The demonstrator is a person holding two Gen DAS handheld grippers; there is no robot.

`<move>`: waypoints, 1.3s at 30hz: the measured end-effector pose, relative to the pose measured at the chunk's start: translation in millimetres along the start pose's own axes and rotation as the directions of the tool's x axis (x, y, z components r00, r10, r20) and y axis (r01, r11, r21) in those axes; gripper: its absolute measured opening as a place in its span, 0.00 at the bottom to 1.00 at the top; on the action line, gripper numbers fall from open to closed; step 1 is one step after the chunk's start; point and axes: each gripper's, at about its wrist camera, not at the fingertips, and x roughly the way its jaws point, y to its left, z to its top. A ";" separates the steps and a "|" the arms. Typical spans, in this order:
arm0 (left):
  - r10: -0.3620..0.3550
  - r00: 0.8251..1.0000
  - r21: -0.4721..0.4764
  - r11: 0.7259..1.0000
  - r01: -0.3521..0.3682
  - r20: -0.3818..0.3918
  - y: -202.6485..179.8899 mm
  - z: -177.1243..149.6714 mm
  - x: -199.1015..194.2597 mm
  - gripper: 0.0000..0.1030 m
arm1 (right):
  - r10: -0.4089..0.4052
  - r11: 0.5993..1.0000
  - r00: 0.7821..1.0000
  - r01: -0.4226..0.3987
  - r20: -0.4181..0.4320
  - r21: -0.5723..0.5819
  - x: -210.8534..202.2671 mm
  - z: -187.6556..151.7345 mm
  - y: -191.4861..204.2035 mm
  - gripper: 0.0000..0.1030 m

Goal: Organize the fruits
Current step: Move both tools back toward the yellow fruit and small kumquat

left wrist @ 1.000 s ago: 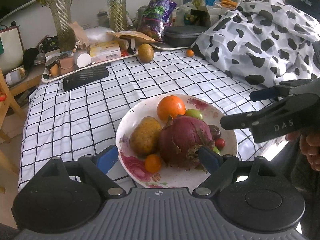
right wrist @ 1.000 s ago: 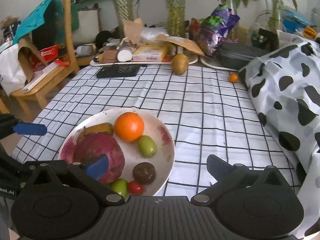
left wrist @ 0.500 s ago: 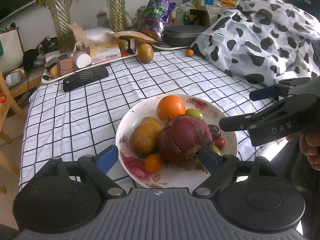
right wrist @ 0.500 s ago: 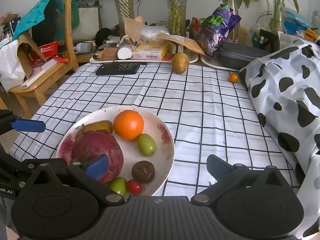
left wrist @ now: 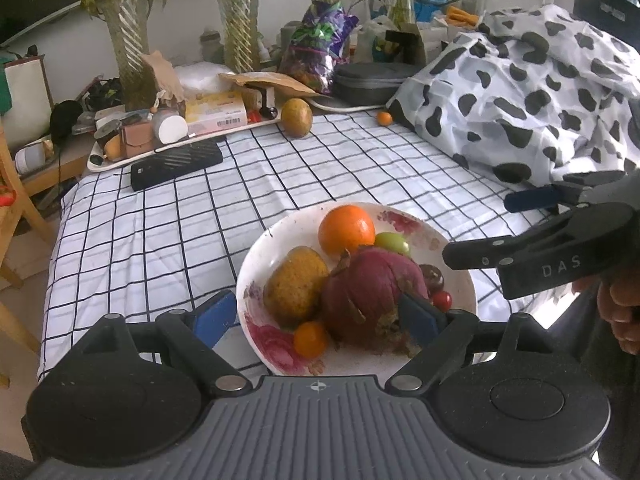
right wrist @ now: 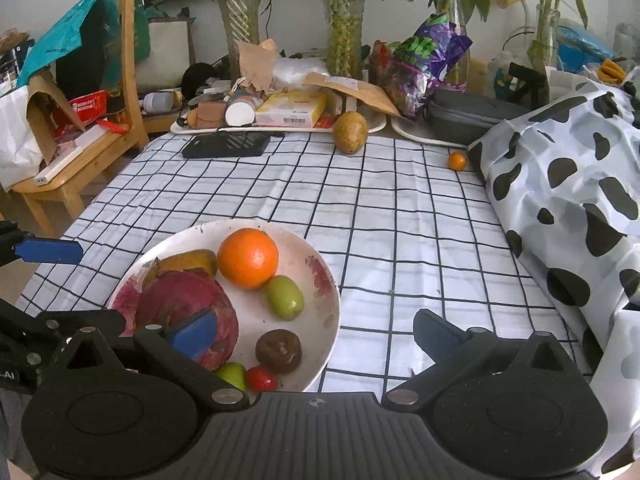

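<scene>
Fruit fills the floral plate (right wrist: pixel 324 332) at the near edge of the checked worktop (right wrist: pixel 360 216): a purple dragon fruit (right wrist: pixel 188 300), an orange (right wrist: pixel 248 258), a green fruit (right wrist: pixel 285 297) and a brown one (right wrist: pixel 279 351). The left hand-held gripper (left wrist: pixel 320 312) and the right hand-held gripper (right wrist: pixel 316 334) both hang over it with jaws spread wide, gripping nothing. Farther back, 1 mango (right wrist: pixel 351 132) and 1 small orange fruit (right wrist: pixel 457 161) lie on the cloth, well apart from the plate.
</scene>
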 end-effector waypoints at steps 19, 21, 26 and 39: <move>0.000 0.995 0.027 1.000 -0.003 0.100 4.4 27.7 13.6 0.85 | -0.206 0.969 0.978 0.199 0.036 0.149 -0.1 5.9 -30.6 1.00; 0.006 0.994 0.032 0.999 -0.009 0.106 4.4 32.6 16.9 0.85 | -0.210 0.968 0.977 0.203 0.032 0.149 2.2 7.2 -31.2 1.00; 0.003 0.995 0.023 1.000 -0.005 0.097 9.7 44.1 27.9 0.85 | -0.225 0.965 0.974 0.218 0.026 0.148 9.2 10.9 -34.2 1.00; 0.002 0.999 -0.084 0.996 0.001 0.042 31.7 71.6 64.9 0.85 | -0.257 0.956 0.966 0.253 0.006 0.149 39.3 32.3 -52.0 1.00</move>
